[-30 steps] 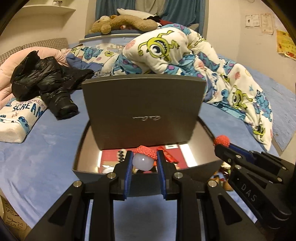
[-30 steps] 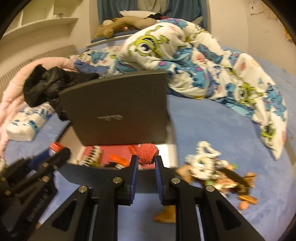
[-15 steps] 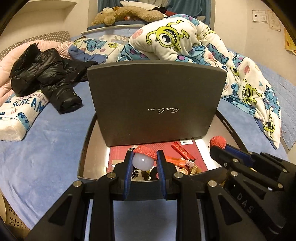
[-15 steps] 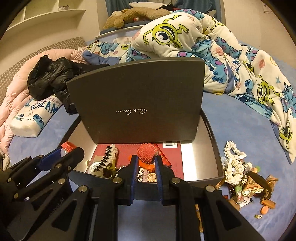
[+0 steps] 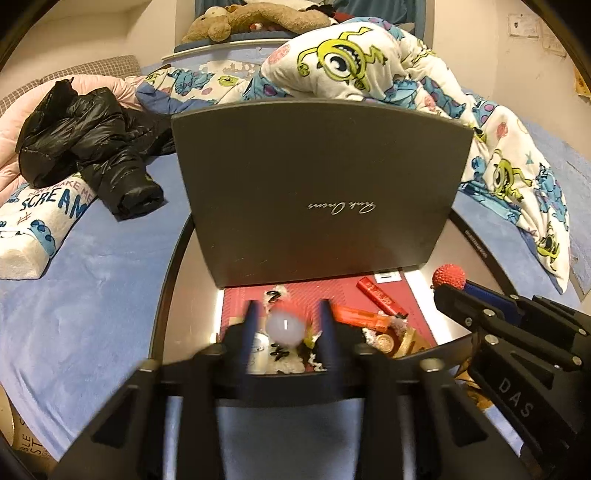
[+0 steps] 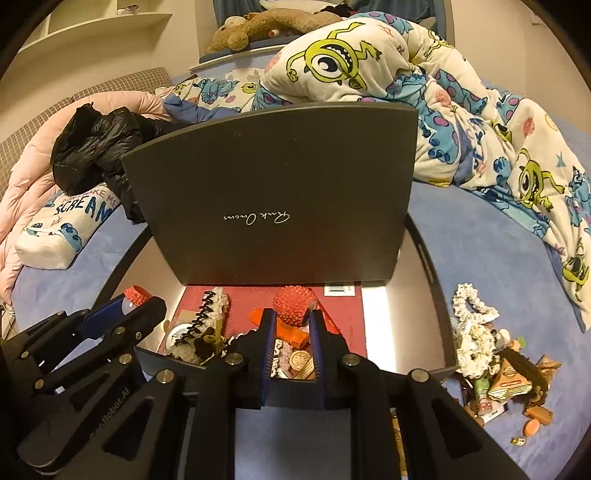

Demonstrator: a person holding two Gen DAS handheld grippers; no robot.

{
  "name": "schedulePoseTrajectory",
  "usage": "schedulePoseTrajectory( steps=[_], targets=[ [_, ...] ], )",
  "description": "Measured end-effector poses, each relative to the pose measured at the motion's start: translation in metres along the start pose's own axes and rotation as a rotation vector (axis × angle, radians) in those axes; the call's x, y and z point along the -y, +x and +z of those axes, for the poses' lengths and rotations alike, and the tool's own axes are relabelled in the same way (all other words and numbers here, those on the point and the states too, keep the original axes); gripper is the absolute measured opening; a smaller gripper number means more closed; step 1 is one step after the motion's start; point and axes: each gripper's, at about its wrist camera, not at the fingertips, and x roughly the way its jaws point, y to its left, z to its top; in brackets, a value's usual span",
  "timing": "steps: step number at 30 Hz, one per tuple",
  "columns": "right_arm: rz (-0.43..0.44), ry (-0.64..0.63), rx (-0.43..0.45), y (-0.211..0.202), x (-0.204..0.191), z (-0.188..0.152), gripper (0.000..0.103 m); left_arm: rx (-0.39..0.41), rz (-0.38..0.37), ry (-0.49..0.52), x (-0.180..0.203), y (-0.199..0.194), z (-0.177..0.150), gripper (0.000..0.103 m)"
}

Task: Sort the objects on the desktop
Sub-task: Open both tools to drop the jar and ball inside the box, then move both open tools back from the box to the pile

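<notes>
At lower centre, the left gripper [image 5: 288, 325] has just been opening, its jaws apart from the translucent red-capped ball [image 5: 285, 328] between them; the right gripper [image 6: 291, 318] pinches a red spiky ball [image 6: 294, 303].

Domestic bedroom, identified by a bed [image 5: 110, 280] covered in blue sheeting, a cartoon-monster printed duvet [image 5: 362, 70] heaped upon it, a printed pillow [image 5: 40, 225], a discarded black puffer jacket [image 5: 92, 147], and a plush bear [image 5: 251, 20] laid on the ledge beneath curtains.

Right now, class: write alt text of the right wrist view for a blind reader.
The right gripper holds a red spiky ball in its jaws above an open grey box of small items on a blue bed.
</notes>
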Motion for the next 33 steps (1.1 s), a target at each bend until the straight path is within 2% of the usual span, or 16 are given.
schedulePoseTrajectory(
  steps=[1,2,3,4,6,7,9,13,20,23,33],
  targets=[
    [0.009,0.005,-0.003,0.002,0.0,0.0,0.02,0.007,0.006,0.002,-0.001,-0.001,0.0,0.069],
    [0.017,0.011,-0.004,0.003,0.001,-0.001,0.022,0.024,0.022,0.001,-0.002,-0.003,0.0,0.069],
    [0.021,0.017,-0.005,0.004,0.001,-0.001,0.03,0.032,0.031,-0.002,-0.003,-0.004,0.0,0.07],
    [0.02,0.025,-0.005,0.004,0.002,0.0,0.034,0.03,0.033,-0.008,-0.005,-0.005,0.001,0.074],
    [0.01,0.03,0.005,0.001,0.004,0.0,0.05,0.029,0.041,-0.023,-0.011,-0.005,0.003,0.08],
    [0.003,0.03,0.01,0.0,0.005,0.001,0.053,0.035,0.038,-0.026,-0.014,-0.007,0.004,0.081],
    [-0.009,0.027,0.017,-0.004,0.006,0.003,0.066,0.04,0.042,-0.028,-0.016,-0.009,0.006,0.081],
    [-0.031,0.005,0.04,-0.011,0.003,0.008,0.072,0.042,0.057,-0.021,-0.019,-0.013,0.009,0.085],
    [-0.04,-0.006,0.046,-0.018,-0.001,0.013,0.073,0.055,0.069,-0.023,-0.021,-0.02,0.012,0.089],
    [-0.044,0.0,0.053,-0.021,0.0,0.012,0.08,0.057,0.075,-0.032,-0.021,-0.024,0.012,0.092],
    [-0.066,0.013,0.065,-0.036,0.007,0.013,0.08,0.058,0.069,-0.053,-0.013,-0.036,0.011,0.094]
  ],
)
